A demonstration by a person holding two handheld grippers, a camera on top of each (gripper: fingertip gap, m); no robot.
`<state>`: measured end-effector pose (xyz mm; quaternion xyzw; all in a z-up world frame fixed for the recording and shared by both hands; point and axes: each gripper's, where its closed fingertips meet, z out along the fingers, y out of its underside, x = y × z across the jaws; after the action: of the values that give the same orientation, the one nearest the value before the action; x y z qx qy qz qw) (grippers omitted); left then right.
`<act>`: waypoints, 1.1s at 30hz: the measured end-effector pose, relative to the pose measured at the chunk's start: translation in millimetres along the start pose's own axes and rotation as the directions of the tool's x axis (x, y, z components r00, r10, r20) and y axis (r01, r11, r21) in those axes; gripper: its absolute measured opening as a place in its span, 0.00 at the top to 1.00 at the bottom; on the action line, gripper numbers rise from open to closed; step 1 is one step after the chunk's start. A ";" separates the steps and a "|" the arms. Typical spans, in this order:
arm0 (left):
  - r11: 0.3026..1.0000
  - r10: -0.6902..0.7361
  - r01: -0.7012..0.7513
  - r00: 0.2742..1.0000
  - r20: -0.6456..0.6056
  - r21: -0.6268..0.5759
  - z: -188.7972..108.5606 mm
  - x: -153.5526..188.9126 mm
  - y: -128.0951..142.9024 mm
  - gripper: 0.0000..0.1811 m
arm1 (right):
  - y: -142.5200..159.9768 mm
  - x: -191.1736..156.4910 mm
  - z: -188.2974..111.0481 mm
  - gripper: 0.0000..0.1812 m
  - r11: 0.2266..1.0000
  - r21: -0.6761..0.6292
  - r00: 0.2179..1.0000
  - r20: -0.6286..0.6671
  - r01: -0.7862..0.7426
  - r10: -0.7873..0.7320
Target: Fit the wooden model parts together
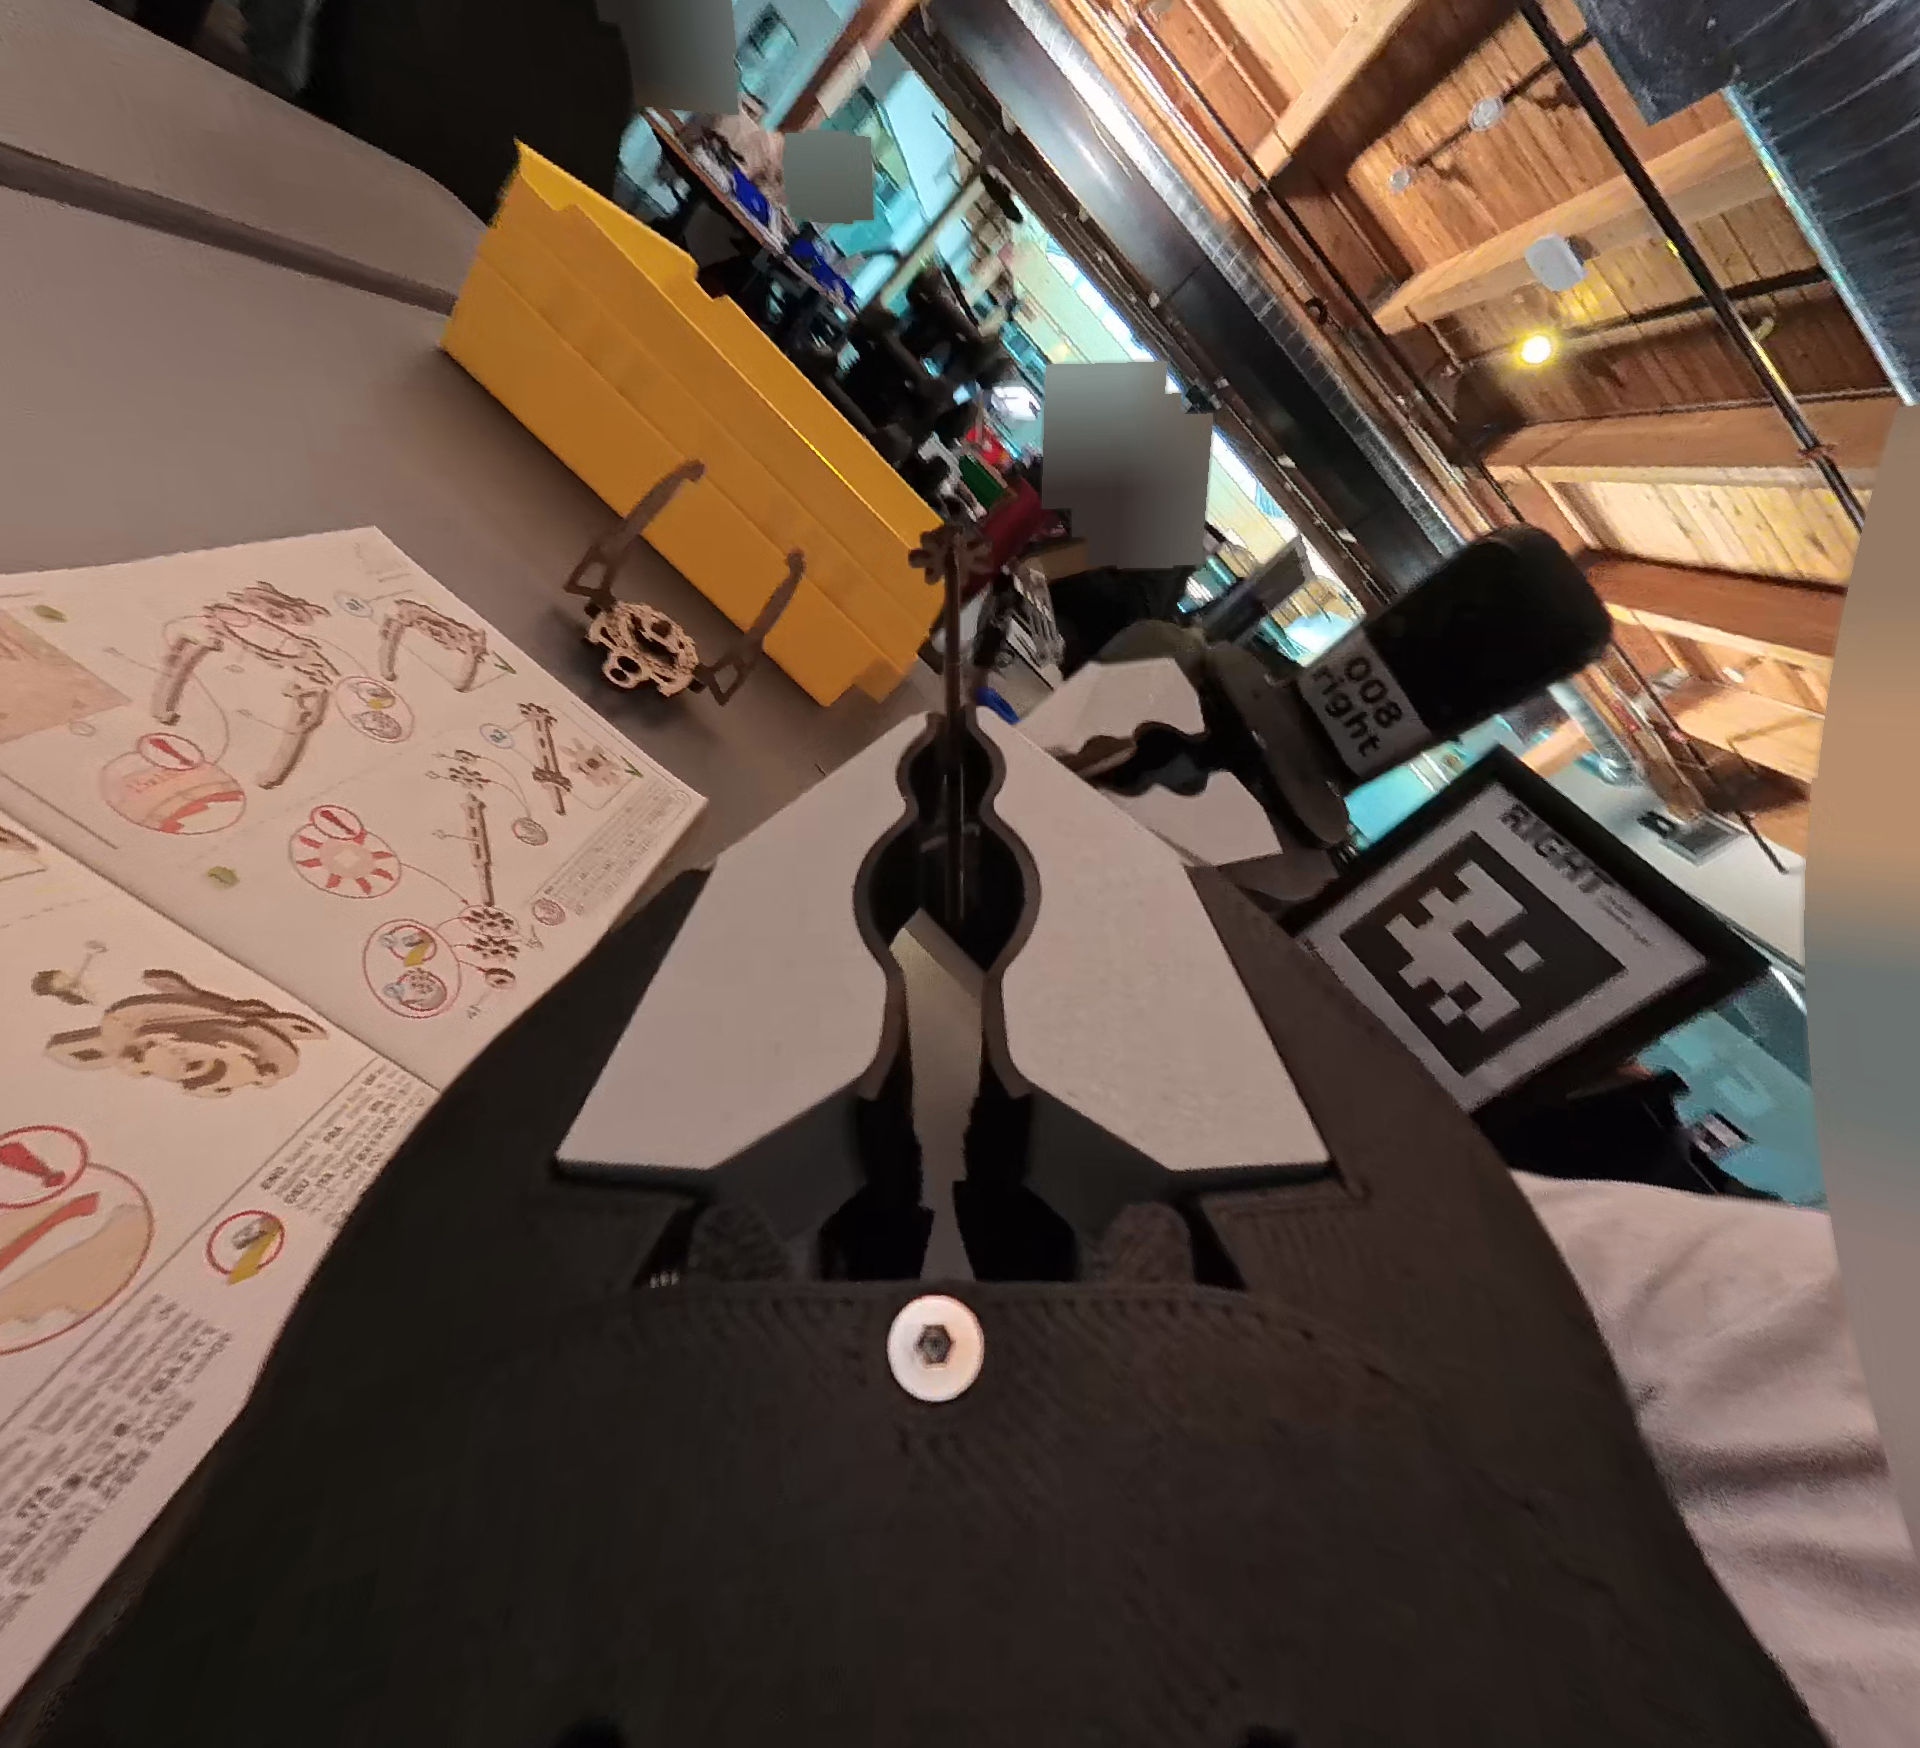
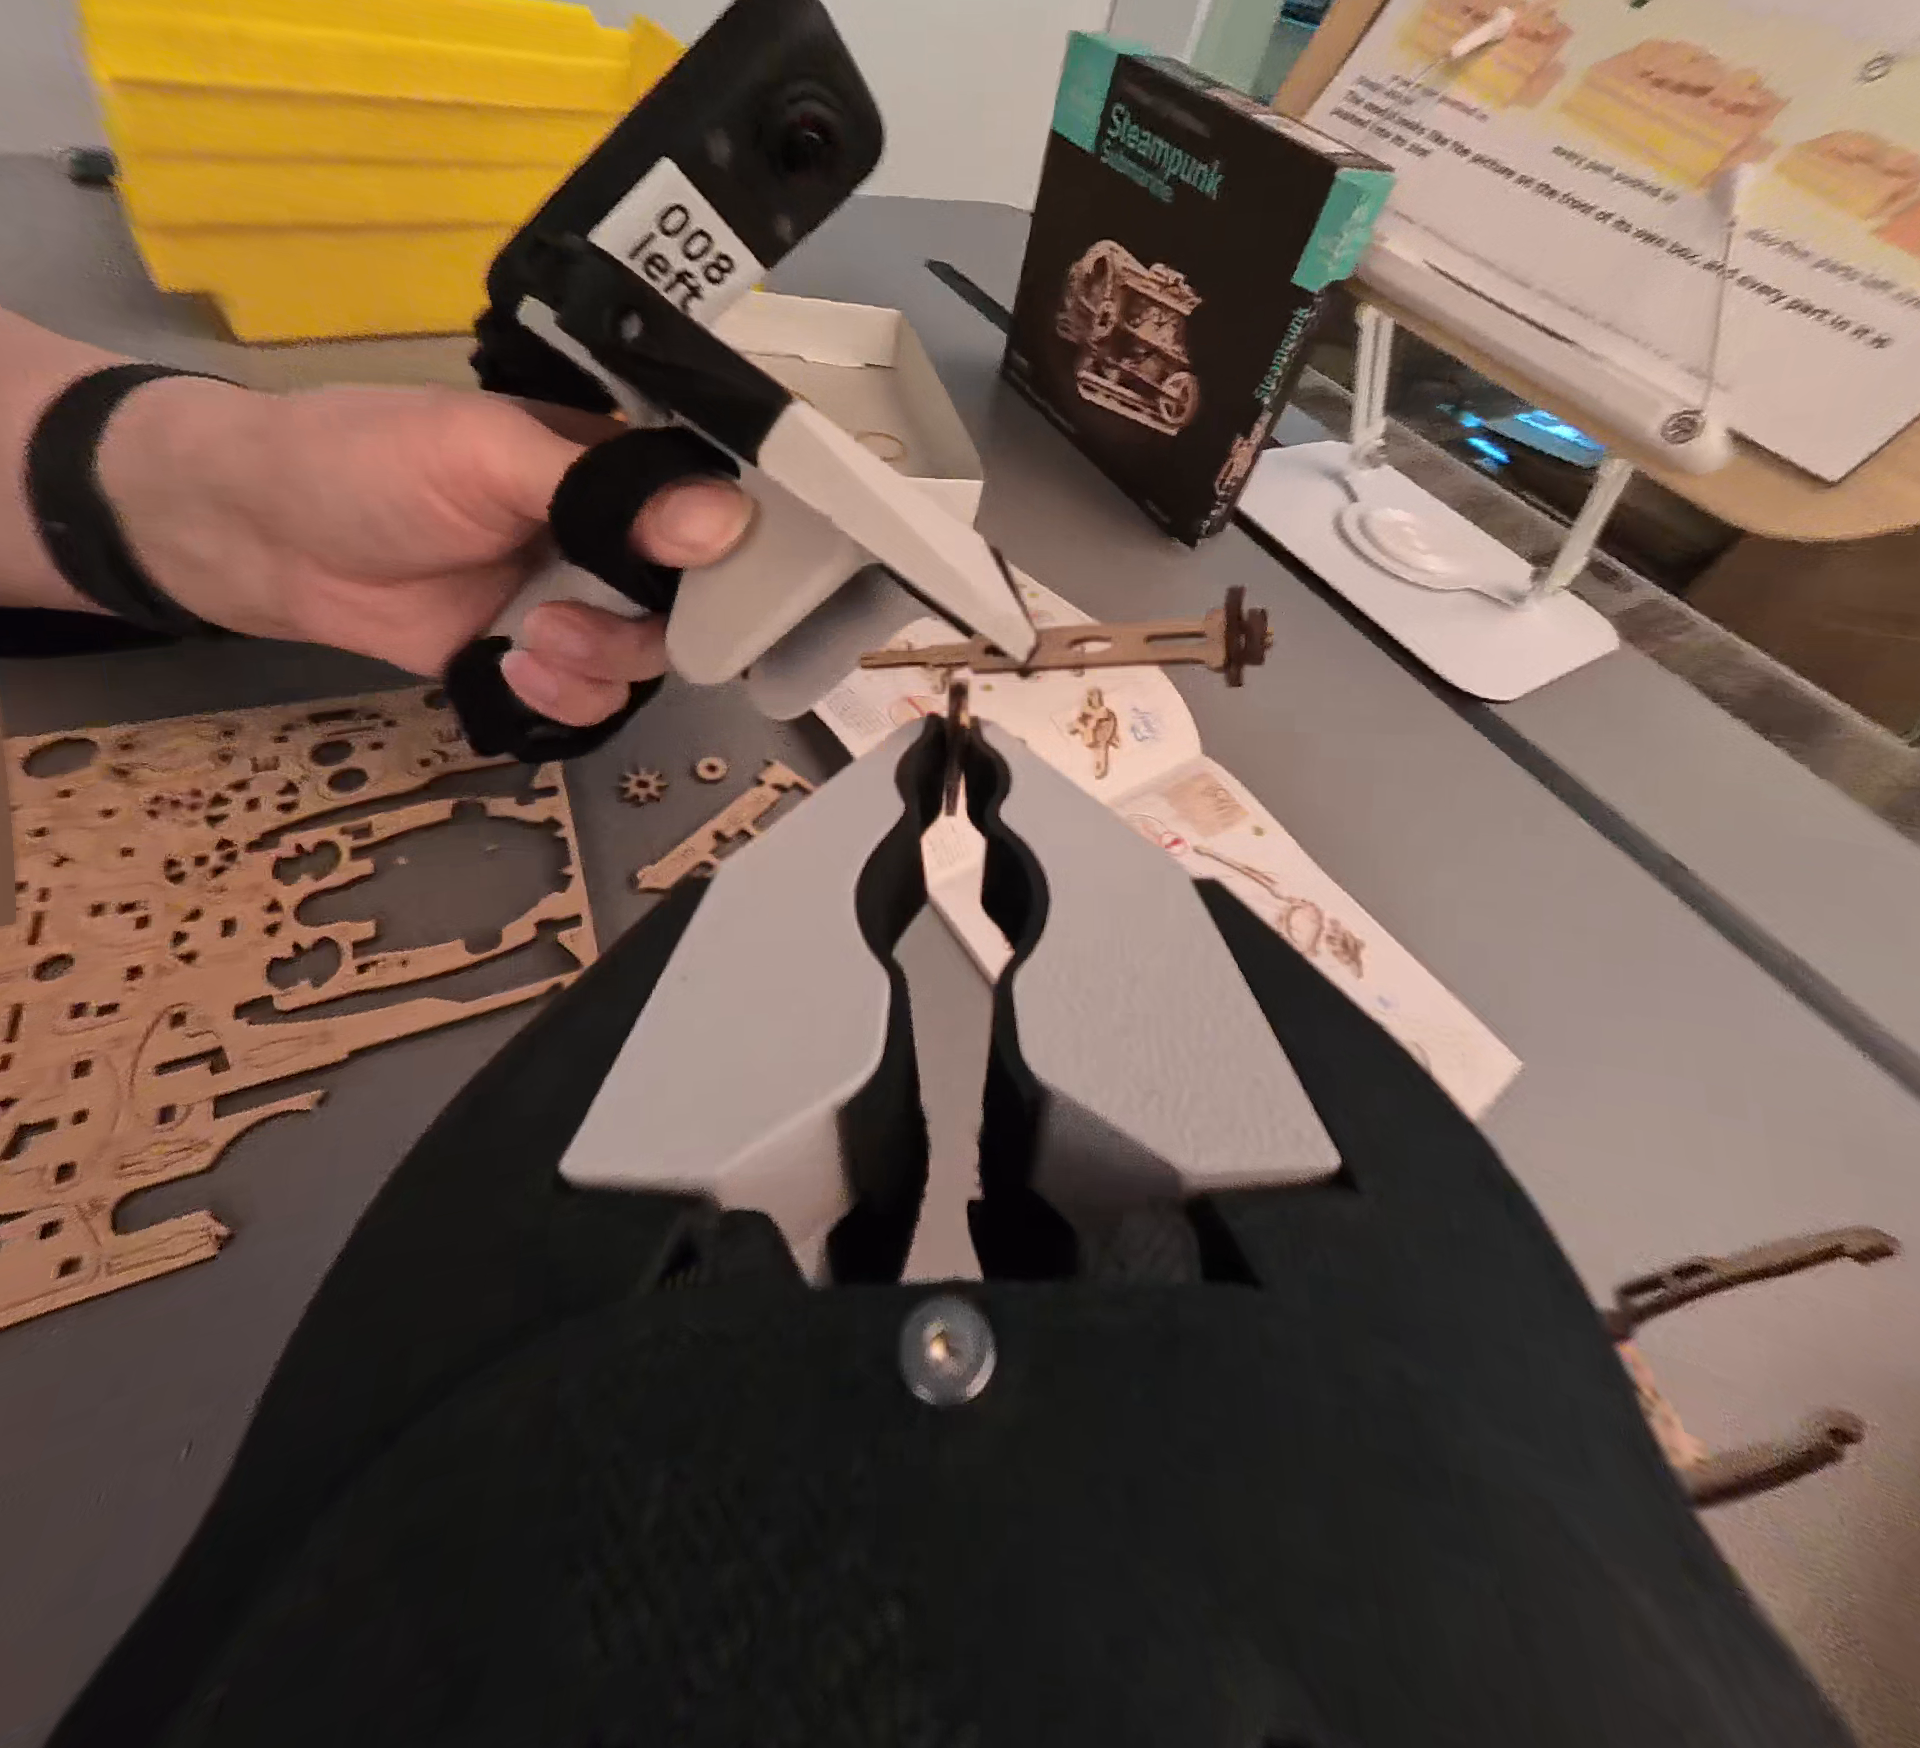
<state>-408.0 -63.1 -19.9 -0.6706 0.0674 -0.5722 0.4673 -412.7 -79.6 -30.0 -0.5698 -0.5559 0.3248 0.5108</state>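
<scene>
Pinching a small, flat brown wooden piece [image 2: 954,753] edge-on at its very tips, the right gripper [image 2: 956,742] is riding with its grey jaws nearly closed, the piece standing upright and poking just past them. Directly beyond and slightly above that piece, the left gripper [image 2: 1013,633] is clamping a long slotted brown wooden bar [image 2: 1091,644] near its middle, jaws closed on it, while a person's hand [image 2: 395,524] is squeezing the grip. The bar's long axis is running crosswise to the right gripper's reach, its gear-like end [image 2: 1242,633] pointing away from the hand; in the left wrist view the same bar [image 1: 951,659] is sticking straight out ahead. Judging by this, the coming move is turning on a short upward push of the small piece toward the bar, with the right gripper nearer the joint; which slot it suits cannot be told. Around the bar, the folded paper instruction sheet [image 2: 1247,867] is lying below on the grey table [image 2: 1558,919], a punched-out plywood parts sheet [image 2: 208,919] well to its left, and a dark kit box [image 2: 1174,327] standing beyond.
</scene>
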 end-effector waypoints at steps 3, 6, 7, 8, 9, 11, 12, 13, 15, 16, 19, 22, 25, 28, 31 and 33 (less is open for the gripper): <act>0.998 -0.054 0.051 0.996 -0.073 -0.035 2.9 4.8 4.3 1.00 | -4.5 1.9 -6.3 1.00 0.999 0.045 0.999 0.036 -0.024 0.023; 0.995 -0.103 0.102 0.990 -0.100 -0.012 1.4 5.9 1.0 1.00 | -8.9 3.6 -12.7 1.00 0.993 0.086 0.994 0.085 -0.077 0.070; 0.994 -0.109 0.109 0.989 -0.100 -0.012 1.4 5.4 0.9 1.00 | -10.4 4.3 -14.3 1.00 0.991 0.101 0.992 0.096 -0.090 0.080; 0.994 -0.112 0.112 0.989 -0.095 -0.010 1.3 4.7 1.1 1.00 | -11.8 6.1 -16.0 1.00 0.989 0.115 0.992 0.094 -0.090 0.080; 0.993 -0.115 0.115 0.989 -0.089 -0.009 1.5 4.0 1.6 1.00 | -13.6 7.2 -17.6 1.00 0.989 0.129 0.994 0.084 -0.077 0.066; 0.992 -0.125 0.125 0.989 -0.082 -0.011 2.3 3.3 3.8 1.00 | -19.0 5.3 -19.6 1.00 0.988 0.152 0.998 0.059 -0.027 0.018; 0.991 -0.132 0.132 0.988 -0.085 -0.013 2.8 3.7 5.0 1.00 | -21.1 4.2 -19.6 1.00 0.988 0.156 0.999 0.037 0.003 -0.009; 0.990 -0.139 0.138 0.987 -0.083 -0.015 3.3 3.5 6.1 1.00 | -21.9 4.9 -19.0 1.00 0.988 0.149 0.999 0.004 0.034 -0.035; 0.990 -0.139 0.139 0.987 -0.075 -0.010 3.4 2.2 6.5 1.00 | -21.5 4.1 -17.2 1.00 0.989 0.130 0.997 -0.029 0.073 -0.070; 0.991 -0.136 0.136 0.988 -0.071 -0.013 3.3 1.7 6.5 1.00 | -21.4 4.4 -16.8 1.00 0.989 0.127 0.996 -0.039 0.079 -0.075; 0.994 -0.106 0.105 0.993 -0.051 -0.019 3.1 0.3 6.8 1.00 | -20.2 6.9 -15.5 1.00 0.992 0.117 0.998 -0.049 0.048 -0.043; 0.996 -0.087 0.086 0.996 -0.032 -0.024 3.0 -1.2 7.5 1.00 | -18.4 2.1 -12.1 1.00 0.993 0.096 0.997 -0.046 0.072 -0.068; 0.996 -0.090 0.090 0.995 -0.036 -0.018 3.1 -0.5 7.0 1.00 | -19.3 7.1 -14.2 1.00 0.993 0.106 0.998 -0.057 0.044 -0.038; 0.997 -0.078 0.077 0.997 -0.028 -0.016 2.7 -0.4 6.6 1.00 | -21.4 4.0 -14.0 1.00 0.993 0.118 0.999 -0.045 0.031 -0.026; 0.997 -0.073 0.073 0.997 -0.019 -0.017 2.6 -1.8 6.7 1.00 | -21.0 2.5 -13.1 1.00 0.993 0.119 1.000 -0.026 0.016 -0.013; 0.997 -0.075 0.074 0.997 -0.016 -0.021 3.2 -2.2 8.0 1.00 | -19.6 6.7 -14.2 1.00 0.993 0.109 0.998 -0.058 0.034 -0.028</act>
<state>-402.5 -64.5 -26.8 -0.6725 0.0521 -0.5941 0.4382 -404.1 -79.1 -6.3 -0.5411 -0.5313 0.3306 0.5618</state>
